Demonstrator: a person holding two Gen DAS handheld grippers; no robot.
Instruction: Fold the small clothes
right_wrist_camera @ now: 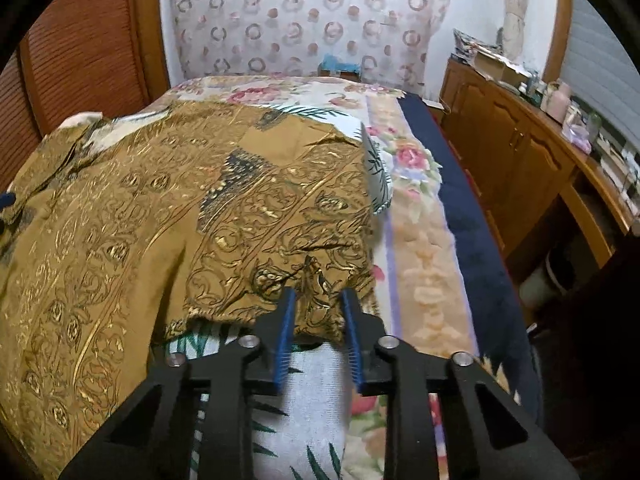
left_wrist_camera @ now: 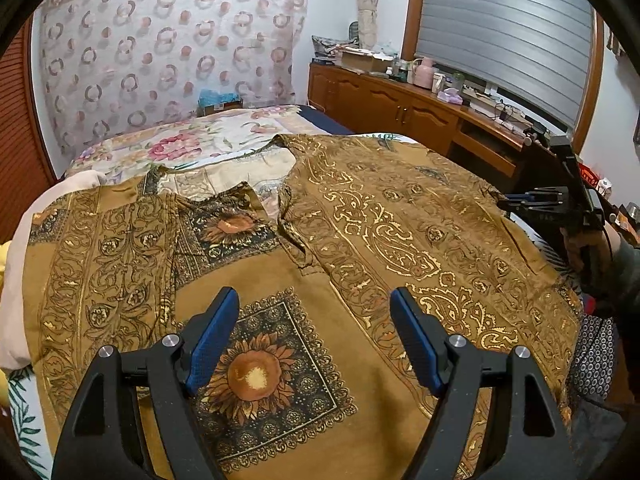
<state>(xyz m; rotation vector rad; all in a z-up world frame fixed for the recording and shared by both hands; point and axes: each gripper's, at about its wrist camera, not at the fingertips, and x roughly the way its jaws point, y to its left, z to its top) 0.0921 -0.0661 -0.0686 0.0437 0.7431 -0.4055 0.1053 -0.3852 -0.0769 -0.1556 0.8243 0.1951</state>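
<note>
brown patterned shirt lies spread flat on the bed, collar toward the headboard side and front up, with the sunflower panel just ahead of the left gripper. that gripper hovers over the lower front, fingers wide apart, nothing between them, not touching cloth as far as visible.

right gripper is at the sleeve end on the shirt's right edge, near the bed's side. its fingers are close together with the sleeve hem bunched between the tips; it looks pinched, though a narrow gap shows further back along the pads.

step in hand, as judged: take the sleeve and fold it inward over the body. to do it well, make sure both layers of the hem are caught and not just the top one, lift only enough to clear the cloth, then carry the sleeve straight across toward the midline so the crease runs parallel to the side seam. left gripper could press near the shoulder to stop the body from dragging.
</note>
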